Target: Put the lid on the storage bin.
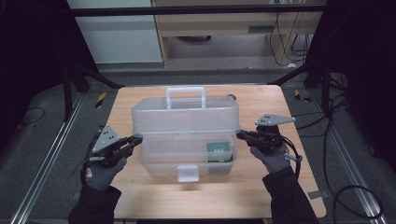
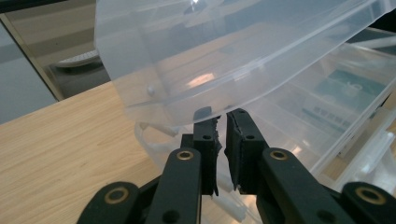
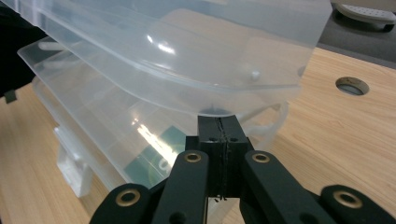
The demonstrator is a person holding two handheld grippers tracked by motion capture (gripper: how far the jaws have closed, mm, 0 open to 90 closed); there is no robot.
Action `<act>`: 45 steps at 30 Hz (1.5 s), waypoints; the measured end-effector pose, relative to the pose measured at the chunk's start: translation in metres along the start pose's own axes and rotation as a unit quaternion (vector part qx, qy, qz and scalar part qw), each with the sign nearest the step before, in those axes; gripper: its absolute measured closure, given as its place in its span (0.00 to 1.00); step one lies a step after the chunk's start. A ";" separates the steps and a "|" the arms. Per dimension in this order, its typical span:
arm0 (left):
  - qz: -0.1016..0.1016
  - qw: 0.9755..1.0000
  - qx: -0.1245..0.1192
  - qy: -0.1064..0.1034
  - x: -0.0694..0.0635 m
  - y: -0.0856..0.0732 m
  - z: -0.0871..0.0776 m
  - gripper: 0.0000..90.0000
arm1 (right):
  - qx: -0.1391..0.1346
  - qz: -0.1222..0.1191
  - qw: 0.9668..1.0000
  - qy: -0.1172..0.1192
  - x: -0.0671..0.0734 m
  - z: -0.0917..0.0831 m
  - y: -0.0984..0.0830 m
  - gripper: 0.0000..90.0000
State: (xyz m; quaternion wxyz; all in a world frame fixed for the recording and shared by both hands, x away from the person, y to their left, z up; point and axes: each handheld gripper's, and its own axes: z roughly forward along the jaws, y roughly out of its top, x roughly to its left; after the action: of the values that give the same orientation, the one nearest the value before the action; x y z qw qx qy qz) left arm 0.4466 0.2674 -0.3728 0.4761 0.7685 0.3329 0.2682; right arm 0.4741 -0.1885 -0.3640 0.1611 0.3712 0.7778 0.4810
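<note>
Pale wood table (image 1: 140, 100) bears a clear plastic box (image 1: 187, 156) — both grippers (image 1: 135, 140) (image 1: 240, 135) nearly closed beneath its raised lid (image 1: 185, 116).

Light wood table (image 1: 140, 196), rounded corners, round cable hole (image 3: 352, 86) near far right. Clear plastic box (image 1: 187, 161) sits directly on it at centre, front latch facing the person. Rest of tabletop bare wood. Table stands on grey floor (image 1: 42, 135) with metal rails either side.
</note>
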 end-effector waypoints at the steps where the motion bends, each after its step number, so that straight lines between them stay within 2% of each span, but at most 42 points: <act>1: 0.002 1.000 0.004 0.000 0.000 -0.001 0.000 0.91 | 0.000 0.002 1.000 0.001 0.000 0.000 -0.001 1.00; 6: 0.002 1.000 0.016 -0.001 0.000 -0.007 -0.001 0.91 | 0.001 0.005 1.000 -0.001 -0.002 0.000 -0.008 1.00; 12: -0.009 1.000 0.026 0.003 0.005 -0.017 0.001 0.90 | 0.020 -0.013 1.000 -0.019 0.001 0.002 -0.013 1.00; 20: -0.009 0.999 0.048 0.009 0.009 -0.029 0.008 0.89 | 0.044 -0.011 0.999 -0.028 -0.001 0.006 -0.023 1.00; 22: -0.001 0.998 0.065 0.019 0.012 -0.034 0.011 0.88 | 0.040 -0.006 0.999 -0.024 -0.003 0.005 -0.025 1.00; 25: -0.005 0.996 0.082 0.037 0.021 -0.045 0.017 0.88 | 0.050 -0.010 0.998 -0.041 -0.006 0.007 -0.027 1.00; 29: -0.031 0.995 0.081 0.050 0.035 -0.055 0.017 0.85 | 0.058 0.001 0.996 -0.061 -0.016 0.014 -0.036 0.98; 33: -0.047 0.994 0.076 0.070 0.042 -0.061 0.017 0.80 | 0.066 0.010 0.994 -0.088 -0.026 0.016 -0.044 0.90; 34: -0.054 0.992 0.074 0.082 0.044 -0.063 0.018 0.76 | 0.058 0.031 0.993 -0.098 -0.034 0.016 -0.050 0.85; 35: -0.054 0.992 0.076 0.089 0.046 -0.065 0.019 0.73 | 0.057 0.037 0.992 -0.103 -0.037 0.016 -0.052 0.81; 37: -0.056 0.991 0.077 0.096 0.047 -0.068 0.020 0.65 | 0.065 0.043 0.990 -0.119 -0.045 0.016 -0.058 0.75; 38: -0.059 0.989 0.081 0.110 0.050 -0.072 0.022 0.62 | 0.069 0.047 0.988 -0.132 -0.048 0.017 -0.061 0.72; 39: -0.062 0.988 0.083 0.115 0.052 -0.074 0.024 0.60 | 0.075 0.050 0.986 -0.140 -0.052 0.017 -0.064 0.71; 40: -0.062 0.988 0.083 0.115 0.052 -0.074 0.024 0.57 | 0.071 0.054 0.985 -0.147 -0.056 0.016 -0.067 0.69; 42: -0.071 0.985 0.089 0.128 0.057 -0.080 0.025 0.54 | 0.070 0.063 0.983 -0.158 -0.062 0.015 -0.072 0.65; 45: -0.075 0.984 0.091 0.131 0.060 -0.083 0.027 0.48 | 0.067 0.076 0.980 -0.169 -0.070 0.013 -0.076 0.60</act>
State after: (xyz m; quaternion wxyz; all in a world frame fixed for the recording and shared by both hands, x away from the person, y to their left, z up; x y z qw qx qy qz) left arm 0.4828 0.3254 -0.4538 0.3752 0.7399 0.4717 0.2989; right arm 0.4971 -0.2519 -0.4433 0.2277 0.5152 0.7394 0.3688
